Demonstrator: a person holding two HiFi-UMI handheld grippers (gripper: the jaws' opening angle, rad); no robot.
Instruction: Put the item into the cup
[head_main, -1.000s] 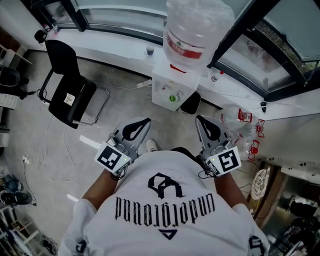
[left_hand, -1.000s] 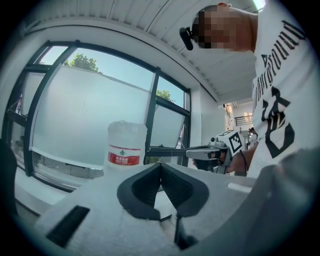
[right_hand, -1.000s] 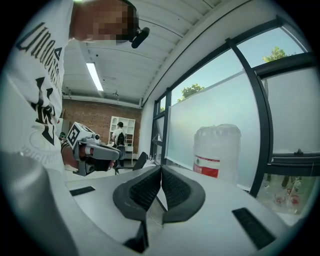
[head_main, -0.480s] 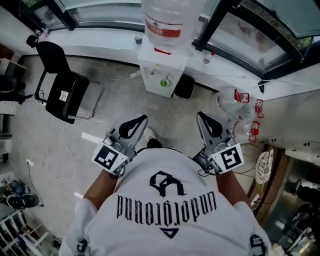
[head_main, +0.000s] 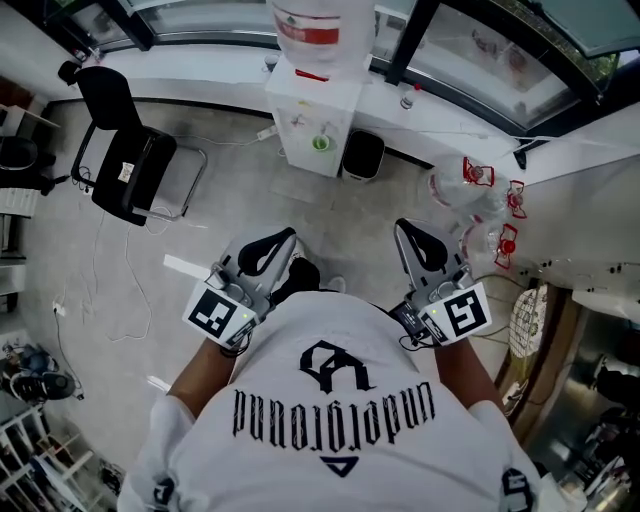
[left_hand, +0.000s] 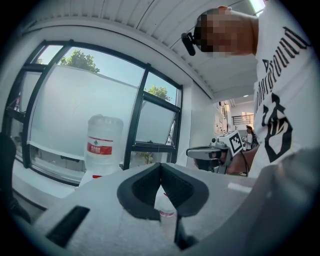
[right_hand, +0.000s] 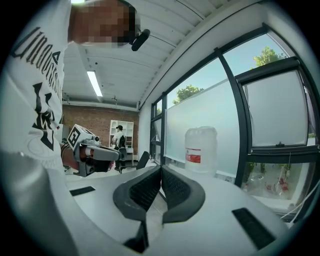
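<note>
No cup and no loose item shows clearly in any view. In the head view my left gripper (head_main: 270, 252) and my right gripper (head_main: 415, 245) are held side by side in front of the person's chest, above the grey floor. Both are shut, pads together, with nothing between them. The left gripper view shows its own jaws (left_hand: 161, 165) closed and the right gripper (left_hand: 207, 151) off to the side. The right gripper view shows its jaws (right_hand: 161, 167) closed and the left gripper (right_hand: 95, 152) beside them.
A white water dispenser (head_main: 312, 130) with a large jug (head_main: 320, 25) stands ahead by the window ledge. A black bin (head_main: 362, 155) sits beside it. A black chair (head_main: 125, 160) is at the left, spare jugs (head_main: 470, 200) at the right, cables (head_main: 100, 290) on the floor.
The dispenser, chair and ledge have slid toward the top of the head view and look smaller. Both grippers keep the same shut pose in front of the chest.
</note>
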